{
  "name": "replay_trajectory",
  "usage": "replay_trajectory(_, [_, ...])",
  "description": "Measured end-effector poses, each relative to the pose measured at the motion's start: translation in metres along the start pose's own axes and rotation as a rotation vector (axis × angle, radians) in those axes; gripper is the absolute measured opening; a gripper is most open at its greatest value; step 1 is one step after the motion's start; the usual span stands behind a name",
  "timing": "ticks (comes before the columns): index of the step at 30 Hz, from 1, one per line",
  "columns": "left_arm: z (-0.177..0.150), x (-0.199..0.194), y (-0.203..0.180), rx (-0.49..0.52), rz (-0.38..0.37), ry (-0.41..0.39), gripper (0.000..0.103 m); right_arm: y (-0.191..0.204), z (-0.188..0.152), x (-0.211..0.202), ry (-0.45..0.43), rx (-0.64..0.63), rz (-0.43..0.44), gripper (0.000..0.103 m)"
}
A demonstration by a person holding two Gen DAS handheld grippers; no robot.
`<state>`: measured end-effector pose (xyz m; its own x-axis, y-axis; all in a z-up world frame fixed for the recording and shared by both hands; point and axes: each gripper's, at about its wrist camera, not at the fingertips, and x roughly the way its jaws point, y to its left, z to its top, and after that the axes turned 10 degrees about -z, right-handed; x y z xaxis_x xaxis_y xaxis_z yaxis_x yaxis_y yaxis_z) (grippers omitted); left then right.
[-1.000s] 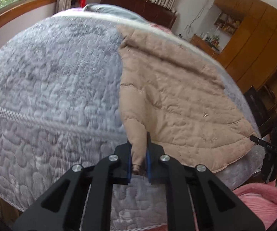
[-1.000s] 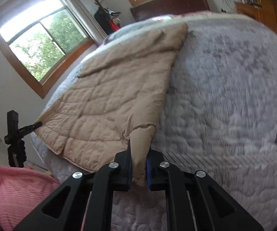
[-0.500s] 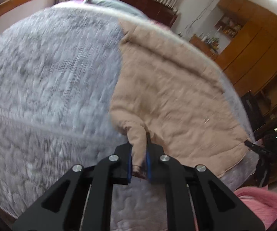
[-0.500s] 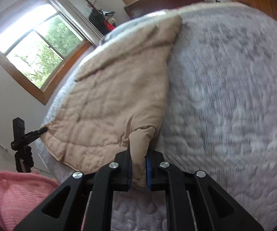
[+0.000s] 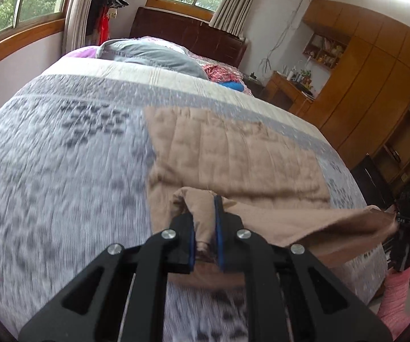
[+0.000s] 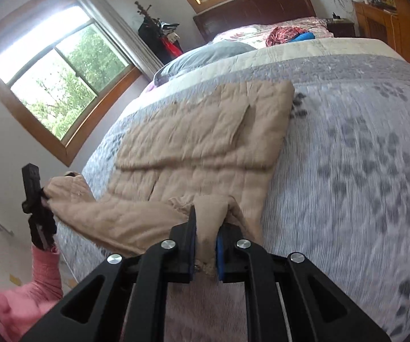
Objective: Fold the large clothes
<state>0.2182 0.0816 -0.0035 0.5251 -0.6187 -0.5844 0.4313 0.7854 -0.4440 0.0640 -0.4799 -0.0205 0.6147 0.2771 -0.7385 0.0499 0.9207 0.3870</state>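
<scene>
Left hand-held gripper [image 5: 205, 228] is clamped tight on a bunched corner of the tan quilted coat [image 5: 233, 156], and my right hand-held gripper [image 6: 206, 239] has the same kind of pinch on another bunched bit of that coat [image 6: 199, 142]. Both sets of blue pads are pressed together with padded fabric squeezed between them, so neither one is loose.

The coat lies spread on the bed [image 5: 62, 171], over the grey patterned bedspread. From the left wrist view it sits on the right half of the bed, with its near edge lifted off the bedspread and stretched taut between my two grips; the far part lies flat. From the right wrist view it's on the left half, reaching toward the pale band of the bedspread near the pillows.

In the right wrist view I can also see the other gripper out by the left edge of the bed, held by my hand in a black glove [image 6: 41, 222] with a pink sleeve [image 6: 44, 270] below it, coat fabric bunched against it.

Up at the head of the bed there's a grey pillow [image 5: 150, 55], a dark headboard [image 5: 187, 35] and some red and blue clothes [image 6: 289, 35]. The bedspread is pretty blurred in both views.
</scene>
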Motion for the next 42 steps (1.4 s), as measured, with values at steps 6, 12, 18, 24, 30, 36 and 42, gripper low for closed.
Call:
replay_trajectory(6, [0.057, 0.042, 0.012, -0.001, 0.043, -0.022, 0.009, -0.014, 0.068, 0.024, 0.009, 0.071, 0.020, 0.011])
replay_trajectory(12, [0.105, 0.087, 0.035, -0.064, 0.084, -0.012, 0.009, -0.033, 0.129, 0.061, 0.033, 0.161, 0.016, 0.011])
replay_trajectory(18, [0.134, 0.138, 0.057, -0.098, 0.132, 0.030, 0.009, -0.049, 0.170, 0.109, 0.086, 0.209, -0.010, 0.011])
replay_trajectory(24, [0.146, 0.184, 0.079, -0.144, 0.159, 0.089, 0.009, -0.067, 0.189, 0.150, 0.139, 0.255, -0.030, 0.011])
replay_trajectory(30, [0.148, 0.214, 0.094, -0.165, 0.166, 0.137, 0.009, -0.083, 0.194, 0.182, 0.178, 0.294, -0.035, 0.011])
replay_trajectory(36, [0.145, 0.227, 0.107, -0.199, 0.147, 0.163, 0.013, -0.095, 0.190, 0.198, 0.191, 0.336, -0.010, 0.012])
replay_trajectory(42, [0.150, 0.212, 0.118, -0.277, 0.020, 0.166, 0.024, -0.108, 0.186, 0.190, 0.177, 0.423, 0.113, 0.033])
